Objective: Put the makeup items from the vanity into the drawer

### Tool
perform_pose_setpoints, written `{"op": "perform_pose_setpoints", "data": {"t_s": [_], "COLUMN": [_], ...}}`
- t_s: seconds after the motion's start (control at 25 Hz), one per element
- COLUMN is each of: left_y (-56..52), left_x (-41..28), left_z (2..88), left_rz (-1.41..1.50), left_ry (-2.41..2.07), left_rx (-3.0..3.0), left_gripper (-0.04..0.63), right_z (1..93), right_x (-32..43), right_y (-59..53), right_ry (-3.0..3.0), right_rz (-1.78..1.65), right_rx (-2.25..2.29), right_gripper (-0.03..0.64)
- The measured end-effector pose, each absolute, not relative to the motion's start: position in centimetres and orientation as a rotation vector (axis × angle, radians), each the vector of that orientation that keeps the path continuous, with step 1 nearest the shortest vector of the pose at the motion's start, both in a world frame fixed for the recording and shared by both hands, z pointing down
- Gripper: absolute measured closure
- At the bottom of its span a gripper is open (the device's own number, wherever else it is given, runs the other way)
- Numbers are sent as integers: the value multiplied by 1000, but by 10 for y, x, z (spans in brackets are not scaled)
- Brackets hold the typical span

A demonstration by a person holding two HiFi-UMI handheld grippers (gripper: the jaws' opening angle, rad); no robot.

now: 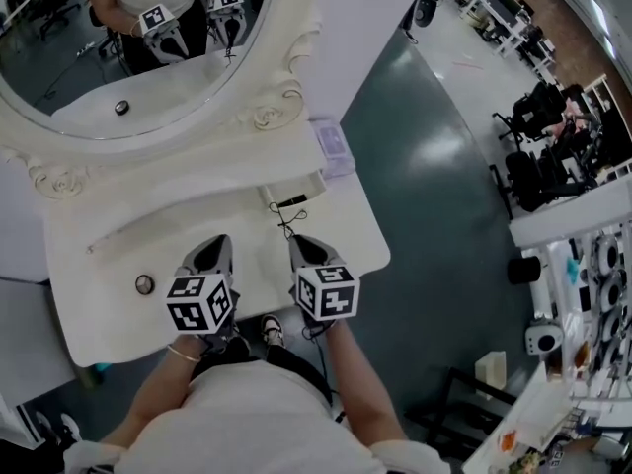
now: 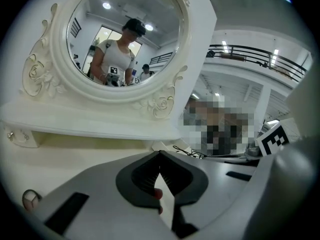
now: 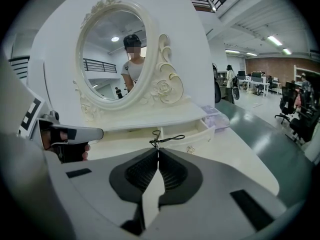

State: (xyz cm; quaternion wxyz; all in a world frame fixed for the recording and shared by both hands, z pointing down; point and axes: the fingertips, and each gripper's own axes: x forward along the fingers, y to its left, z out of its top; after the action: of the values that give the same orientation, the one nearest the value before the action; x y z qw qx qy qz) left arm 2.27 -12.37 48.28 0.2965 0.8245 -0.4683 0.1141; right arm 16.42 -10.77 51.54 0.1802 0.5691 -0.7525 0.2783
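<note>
A white vanity (image 1: 118,255) with an oval mirror (image 1: 128,38) has a small drawer (image 1: 296,188) standing open under the mirror shelf. My right gripper (image 1: 299,243) (image 3: 158,150) is shut on a thin black eyelash curler (image 1: 288,215) (image 3: 167,138), which sticks out from the jaw tips toward the open drawer (image 3: 187,130). To its left my left gripper (image 1: 219,245) (image 2: 160,154) hovers over the tabletop, jaw tips together, with nothing seen at the tips. A small round makeup pot (image 1: 144,284) (image 2: 31,199) lies on the tabletop left of the left gripper.
A pale purple box (image 1: 331,146) (image 3: 220,115) sits at the right end of the mirror shelf. A green floor (image 1: 434,196) lies to the right of the vanity, with desks and chairs (image 1: 543,146) beyond. The person's shoe (image 1: 272,331) shows below the vanity's front edge.
</note>
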Motion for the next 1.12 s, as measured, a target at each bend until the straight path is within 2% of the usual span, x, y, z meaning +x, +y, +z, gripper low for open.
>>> {"op": "perform_pose_setpoints", "data": {"t_s": [0.6,1.12], "left_y": [-140,-158], "left_x": [14,47], "left_z": [509,516], "left_rz": [342,320], "left_ry": [-1185,-1336], "left_rx": [2172,2056], "left_gripper": [592,592], "right_z": [518,528], "right_x": [167,192], "right_y": [-110,-149], "right_ry": [-2041,-2124], "right_rz": [851,893], "right_rx": [1692,1487], "right_gripper": [594,594]}}
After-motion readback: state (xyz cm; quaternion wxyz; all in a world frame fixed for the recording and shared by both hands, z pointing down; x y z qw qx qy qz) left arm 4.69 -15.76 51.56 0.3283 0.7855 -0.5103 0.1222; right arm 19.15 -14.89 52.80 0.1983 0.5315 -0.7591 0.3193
